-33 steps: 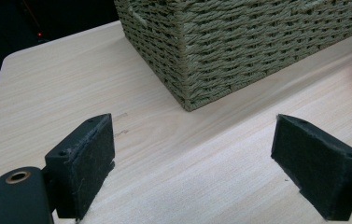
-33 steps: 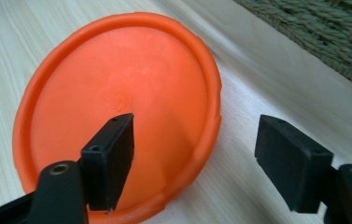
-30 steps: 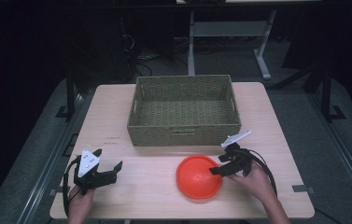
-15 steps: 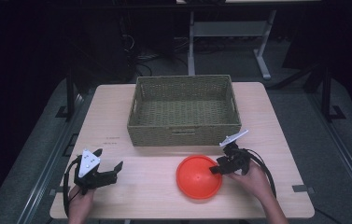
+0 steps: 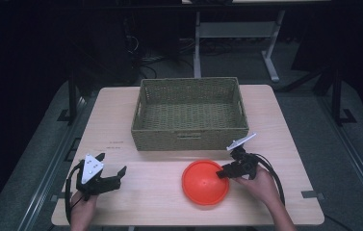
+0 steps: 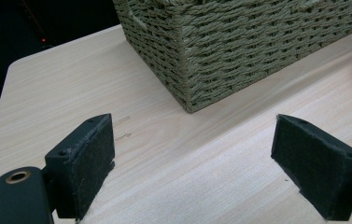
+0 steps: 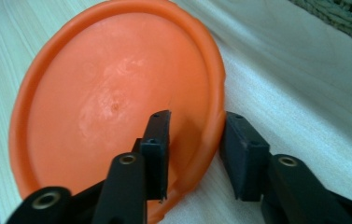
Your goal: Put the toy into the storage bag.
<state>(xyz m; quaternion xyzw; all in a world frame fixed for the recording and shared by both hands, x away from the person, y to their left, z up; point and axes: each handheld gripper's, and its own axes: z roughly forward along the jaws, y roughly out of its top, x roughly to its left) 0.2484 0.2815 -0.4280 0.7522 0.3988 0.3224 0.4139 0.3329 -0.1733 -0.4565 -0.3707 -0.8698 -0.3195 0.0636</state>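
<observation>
One woven basket (image 5: 189,113) sits in the middle of the wooden table (image 5: 290,125), and nothing is in it. One orange plate (image 5: 205,182) lies just below it, toward the lower middle of the high view. There are two grippers. The right gripper (image 5: 223,172) is at the plate's right edge; its jaws are partly open with the rim between them (one over the plate, one outside). The left gripper (image 5: 116,174), at the lower left, has its jaws wide open and holds nothing.
</observation>
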